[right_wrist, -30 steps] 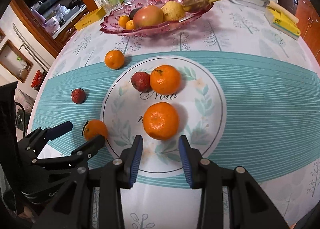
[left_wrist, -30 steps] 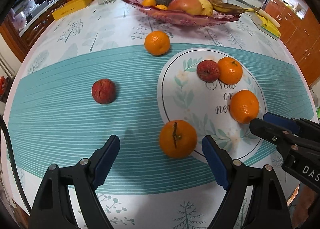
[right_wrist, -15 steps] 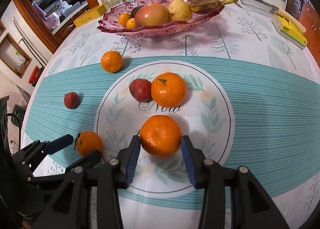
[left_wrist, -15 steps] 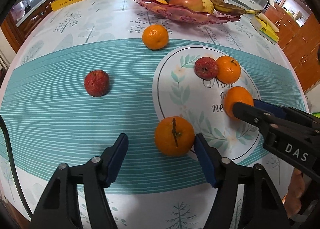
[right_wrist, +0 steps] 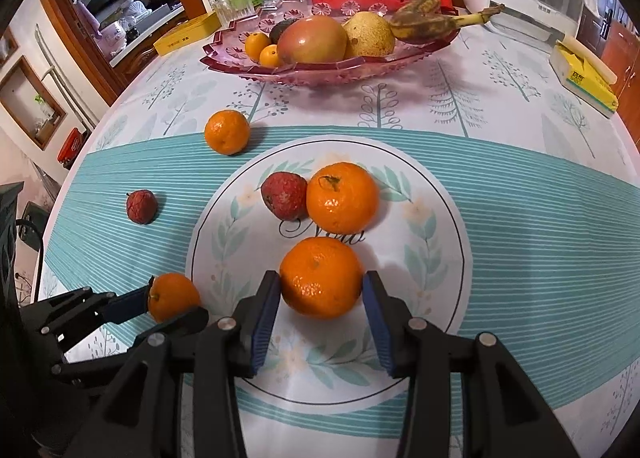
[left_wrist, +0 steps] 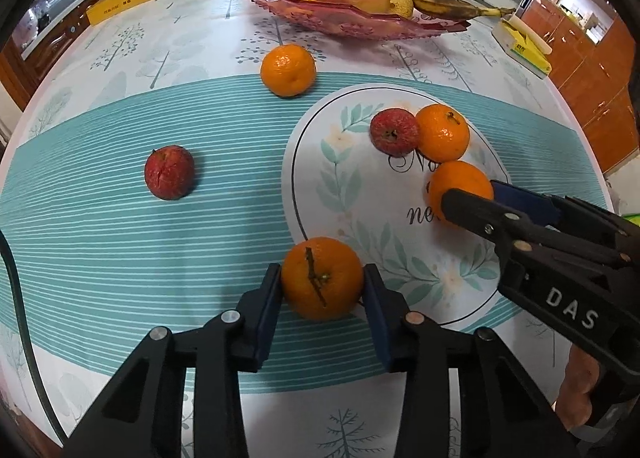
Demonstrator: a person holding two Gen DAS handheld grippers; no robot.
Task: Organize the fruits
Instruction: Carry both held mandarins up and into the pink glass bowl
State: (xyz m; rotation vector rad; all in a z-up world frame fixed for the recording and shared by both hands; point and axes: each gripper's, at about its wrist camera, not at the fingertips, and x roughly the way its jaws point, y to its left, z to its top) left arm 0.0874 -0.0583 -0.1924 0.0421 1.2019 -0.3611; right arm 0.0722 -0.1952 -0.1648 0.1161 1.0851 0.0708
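Stemmed mandarin [left_wrist: 322, 278] pinched between left gripper [left_wrist: 323, 298] pads, near edge of printed circle. Second mandarin [right_wrist: 321, 277] pinched by right gripper [right_wrist: 320, 298] inside circle. Lift both straight, squeeze gently, carry toward far fruit bowl [right_wrist: 320, 68].

Left gripper [left_wrist: 323, 290] was held low at 6 o'clock in its own view, both blue pads pressed against a stemmed mandarin [left_wrist: 322, 278]. Right gripper [right_wrist: 320, 298] entered its view from 6 o'clock, jaws likewise closed on a second mandarin [right_wrist: 321, 277]. In the left view, the right gripper reached in from 4 o'clock.
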